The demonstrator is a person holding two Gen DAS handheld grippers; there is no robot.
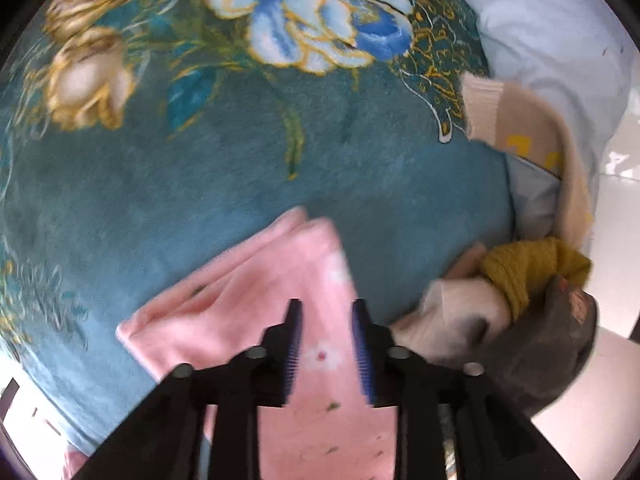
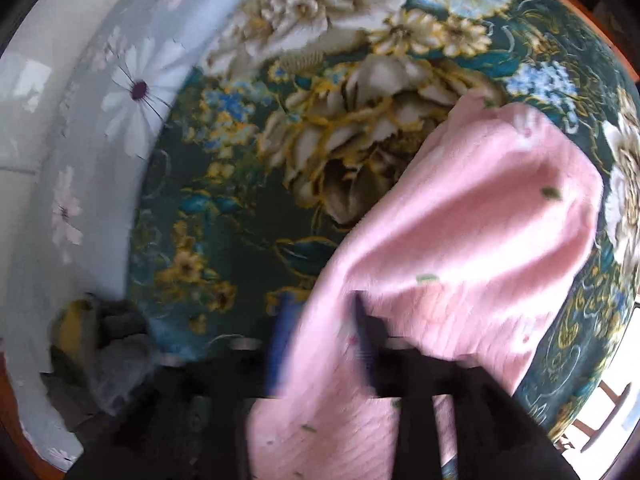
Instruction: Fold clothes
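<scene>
Left wrist view: pink garment (image 1: 256, 300) lies folded on the teal blanket (image 1: 240, 160), directly under the left gripper (image 1: 326, 308). Fingers (image 1: 294, 320) stand apart with a narrow gap; pink cloth shows through the gap, but whether they touch it cannot be told. Blue ribbed pads line the inner faces.

To the right of the garment, a heap at the blanket's edge: cream cloth (image 1: 460, 312), a mustard knit piece (image 1: 532, 268) on top of it, a grey piece (image 1: 552, 352) below. Above these, a beige garment (image 1: 532, 128) with a ribbed cuff and yellow print; the characters are too partial to read. A pale blue sheet (image 1: 552, 28) lies beyond it.

Right wrist view: blurred by motion. The garment (image 2: 472, 220) rises in a draped fold from the right gripper (image 2: 320, 332); cloth passes between the fingers (image 2: 366, 332) and hides most of the gap. Grip looks closed on the cloth, but blur prevents certainty. The raised fold covers part of the blanket (image 2: 260, 140) on the right. The sheet (image 2: 120, 80), printed with white daisies, borders the blanket at left. The mustard and grey pile (image 2: 92, 336) sits low left, near the gripper body.

Textures: blanket is plush, with large cream and blue flowers outlined in gold. Garment is soft, faintly ribbed, with small white flowers and green flecks.
</scene>
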